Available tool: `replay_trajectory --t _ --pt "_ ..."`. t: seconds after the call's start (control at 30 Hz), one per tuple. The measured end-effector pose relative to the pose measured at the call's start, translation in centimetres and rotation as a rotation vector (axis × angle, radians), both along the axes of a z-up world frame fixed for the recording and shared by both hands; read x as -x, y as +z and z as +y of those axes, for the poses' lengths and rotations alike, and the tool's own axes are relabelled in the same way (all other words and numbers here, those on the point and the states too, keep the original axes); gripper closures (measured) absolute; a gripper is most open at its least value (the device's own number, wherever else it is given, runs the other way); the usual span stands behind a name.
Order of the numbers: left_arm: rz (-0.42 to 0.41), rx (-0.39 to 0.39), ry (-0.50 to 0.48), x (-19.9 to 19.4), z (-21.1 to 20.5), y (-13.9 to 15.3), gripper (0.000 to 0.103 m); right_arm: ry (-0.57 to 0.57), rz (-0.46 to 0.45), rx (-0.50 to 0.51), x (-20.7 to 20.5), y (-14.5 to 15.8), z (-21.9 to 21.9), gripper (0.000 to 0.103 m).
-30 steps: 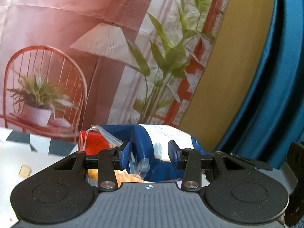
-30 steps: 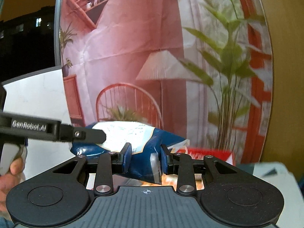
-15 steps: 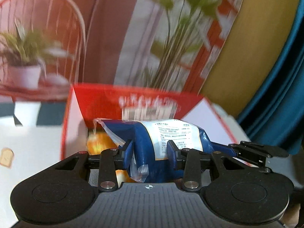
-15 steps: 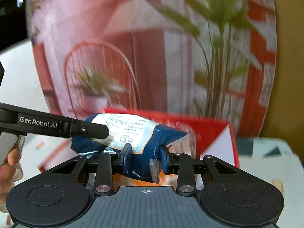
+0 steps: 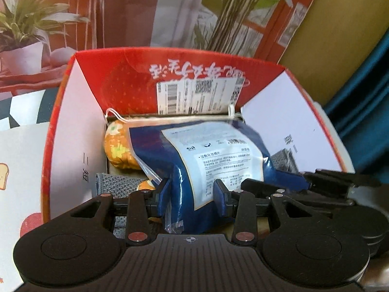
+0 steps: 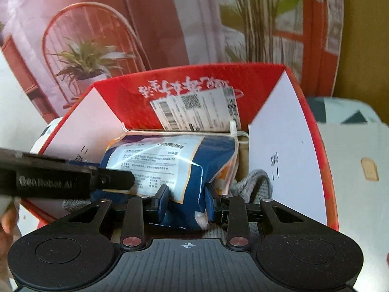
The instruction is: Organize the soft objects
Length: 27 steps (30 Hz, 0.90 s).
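Observation:
A blue soft pouch with a white printed label (image 5: 211,155) hangs over the open red cardboard box (image 5: 136,77). My left gripper (image 5: 192,194) is shut on one end of the pouch. My right gripper (image 6: 186,200) is shut on the pouch's other end (image 6: 170,160). The box (image 6: 184,90) holds an orange flowered soft item (image 5: 116,146) and grey knitted cloth (image 5: 114,185), also seen at the right in the right wrist view (image 6: 255,182). The pouch hides most of the box floor.
The box's white side flaps (image 5: 77,150) (image 6: 287,160) stand open on both sides. The left gripper's arm (image 6: 60,180) crosses the right wrist view at the left. A printed backdrop (image 6: 145,24) stands behind the box; a blue curtain (image 5: 364,97) hangs at the right.
Both grippers have carried the pouch forward and down, from in front of the backdrop into the open box. The box's inside and contents have come into view.

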State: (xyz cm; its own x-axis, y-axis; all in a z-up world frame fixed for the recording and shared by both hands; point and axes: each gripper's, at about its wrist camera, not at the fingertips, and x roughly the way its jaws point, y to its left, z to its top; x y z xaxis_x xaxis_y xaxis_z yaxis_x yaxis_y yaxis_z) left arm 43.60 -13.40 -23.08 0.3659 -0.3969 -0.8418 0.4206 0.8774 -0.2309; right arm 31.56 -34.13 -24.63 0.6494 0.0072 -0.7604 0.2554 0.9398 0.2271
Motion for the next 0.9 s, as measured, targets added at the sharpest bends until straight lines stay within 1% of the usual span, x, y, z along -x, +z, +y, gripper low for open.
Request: replay_trajectory --t 0.1,0.23,0.33,0.4,0.47,0.5,0.53,0.6,0.7,0.77,0.83,0.87,0.9 --pt "0.024 -0.009 0.0 -0.2 -0.2 -0.6 0.062 0.007 0.031 0.0 -0.3 -0.2 0.1 0.074" --pt "0.038 0.01 0.005 -0.3 0.2 -0.8 0.061 0.002 0.043 -0.005 -0.5 -0.5 0.2 0.073" --pt "0.005 0.02 0.003 0.1 0.4 -0.3 0.061 -0.006 0.032 0.0 -0.3 -0.3 0.3 0.073" --pt "-0.029 0.011 -0.003 0.7 0.4 0.4 0.059 -0.014 0.012 0.013 0.1 0.0 0.4 0.072" --pt "-0.072 -0.01 -0.012 1.4 0.5 1.3 0.053 -0.026 -0.015 0.038 0.6 0.5 0.7 0.071" --pt "-0.096 -0.009 -0.013 1.7 0.6 1.8 0.047 -0.03 -0.033 0.051 0.9 0.7 0.8 0.071" --pt "-0.116 -0.005 -0.011 2.1 0.8 2.3 0.044 -0.033 -0.053 0.061 1.3 1.0 0.9 0.071" --pt "-0.156 0.005 -0.008 2.8 1.4 3.4 0.043 -0.038 -0.09 0.075 2.0 1.6 0.9 0.07" --pt "-0.215 -0.011 0.006 4.1 2.1 4.7 0.04 -0.047 -0.143 0.105 3.2 2.5 1.0 0.063" --pt "-0.248 -0.027 0.021 5.0 2.6 5.4 0.036 -0.05 -0.175 0.123 4.1 2.9 1.1 0.055" --pt "-0.276 -0.036 0.037 5.9 3.2 5.9 0.03 -0.055 -0.201 0.132 5.0 3.3 1.2 0.052" --pt "-0.29 -0.038 0.044 6.4 3.5 6.2 0.028 -0.054 -0.21 0.131 5.4 3.4 1.3 0.048" --pt "-0.301 -0.036 0.049 6.9 3.8 6.4 0.02 -0.05 -0.219 0.129 5.9 3.6 1.5 0.046"
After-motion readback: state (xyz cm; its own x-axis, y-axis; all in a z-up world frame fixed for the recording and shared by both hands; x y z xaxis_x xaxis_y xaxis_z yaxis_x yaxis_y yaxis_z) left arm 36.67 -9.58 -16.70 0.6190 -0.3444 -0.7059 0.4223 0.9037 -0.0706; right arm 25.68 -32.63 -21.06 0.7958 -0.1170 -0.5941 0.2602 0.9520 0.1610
